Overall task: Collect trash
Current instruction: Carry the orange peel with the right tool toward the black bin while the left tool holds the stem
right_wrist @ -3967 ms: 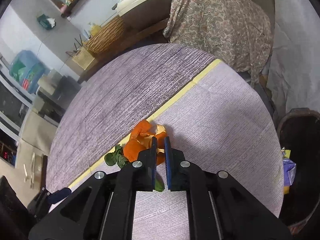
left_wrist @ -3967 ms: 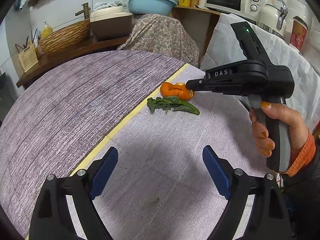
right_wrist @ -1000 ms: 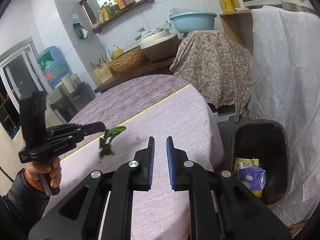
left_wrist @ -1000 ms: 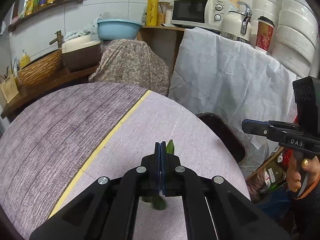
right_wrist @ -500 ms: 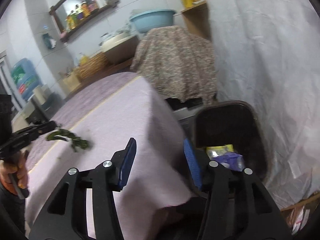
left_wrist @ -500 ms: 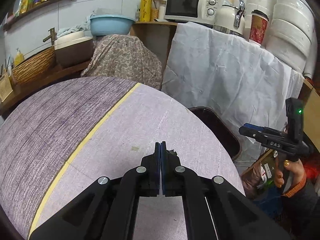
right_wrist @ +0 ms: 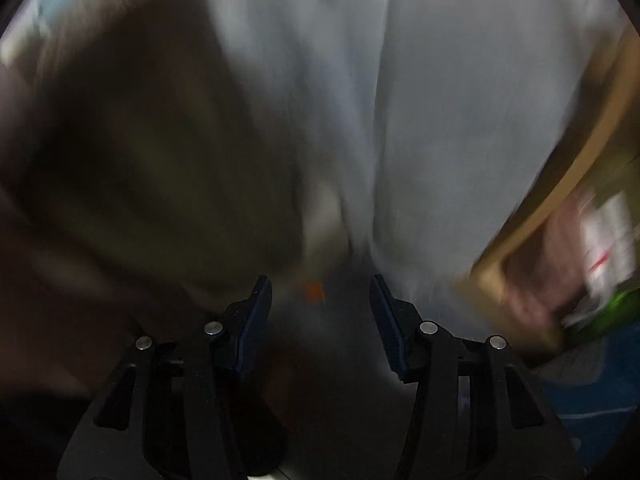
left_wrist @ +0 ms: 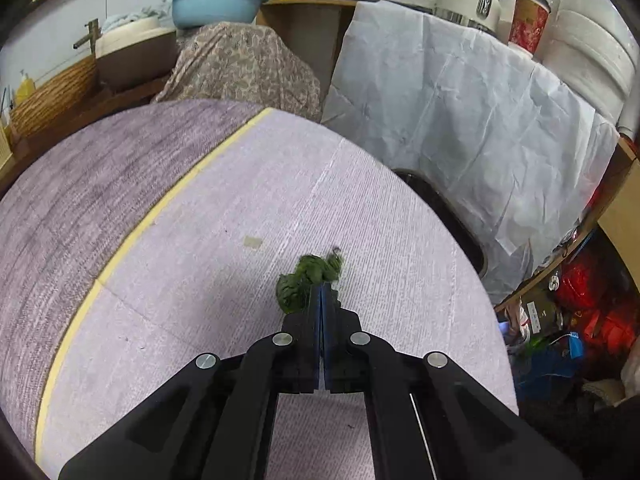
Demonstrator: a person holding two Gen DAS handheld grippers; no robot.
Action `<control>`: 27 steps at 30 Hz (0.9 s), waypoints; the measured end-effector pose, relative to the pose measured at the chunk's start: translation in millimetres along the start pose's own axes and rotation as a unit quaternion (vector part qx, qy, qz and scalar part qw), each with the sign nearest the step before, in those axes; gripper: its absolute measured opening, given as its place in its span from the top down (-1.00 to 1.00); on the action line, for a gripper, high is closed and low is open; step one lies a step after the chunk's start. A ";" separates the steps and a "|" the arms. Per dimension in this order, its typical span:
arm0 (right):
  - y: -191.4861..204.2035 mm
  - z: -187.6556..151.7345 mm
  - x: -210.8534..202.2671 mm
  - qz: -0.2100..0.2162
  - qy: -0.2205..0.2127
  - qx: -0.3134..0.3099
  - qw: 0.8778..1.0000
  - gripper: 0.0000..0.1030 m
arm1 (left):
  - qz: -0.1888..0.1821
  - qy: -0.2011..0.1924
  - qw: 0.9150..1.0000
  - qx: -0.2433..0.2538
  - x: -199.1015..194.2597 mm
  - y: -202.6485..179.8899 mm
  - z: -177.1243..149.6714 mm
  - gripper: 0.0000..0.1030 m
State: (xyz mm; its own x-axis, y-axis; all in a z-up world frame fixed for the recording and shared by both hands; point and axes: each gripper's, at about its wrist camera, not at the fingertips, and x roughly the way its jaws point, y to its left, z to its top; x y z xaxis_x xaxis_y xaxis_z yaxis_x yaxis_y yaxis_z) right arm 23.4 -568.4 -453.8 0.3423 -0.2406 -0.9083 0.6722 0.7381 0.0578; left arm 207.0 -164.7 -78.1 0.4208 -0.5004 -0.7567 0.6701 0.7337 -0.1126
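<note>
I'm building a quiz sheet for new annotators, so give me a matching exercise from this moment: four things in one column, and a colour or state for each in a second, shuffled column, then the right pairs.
Things
1. left gripper
2. right gripper
3. basin on the back counter
4. cup beside the kettle

Colour or state
A. red
B. open, with nothing between the fingers
C. shut on the green leaf
D. light blue

Pairs: 1-C, 2-B, 3-D, 4-A
</note>
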 end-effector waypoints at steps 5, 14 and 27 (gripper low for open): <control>33.1 -42.6 107.4 -0.047 0.022 -0.151 0.987 0.00 | -0.013 0.006 1.000 -0.027 11.9 7.1 -3.3 0.96; 62.9 -62.4 230.7 -0.067 0.018 -0.298 0.952 0.01 | -0.006 -0.006 0.999 -0.041 14.1 5.0 -4.5 0.95; 84.5 -48.3 301.1 -0.080 -0.006 -0.335 0.939 0.34 | 0.036 -0.002 0.999 -0.023 17.6 -6.3 -1.0 0.93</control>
State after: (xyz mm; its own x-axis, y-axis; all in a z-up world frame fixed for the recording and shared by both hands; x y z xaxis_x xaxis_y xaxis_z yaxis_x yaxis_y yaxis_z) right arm 151.5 -548.0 -742.4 0.2820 -0.3856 -0.8785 0.1531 0.9220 -0.3555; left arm 209.6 -177.6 -91.5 0.4695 -0.4468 -0.7615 0.6095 0.7880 -0.0865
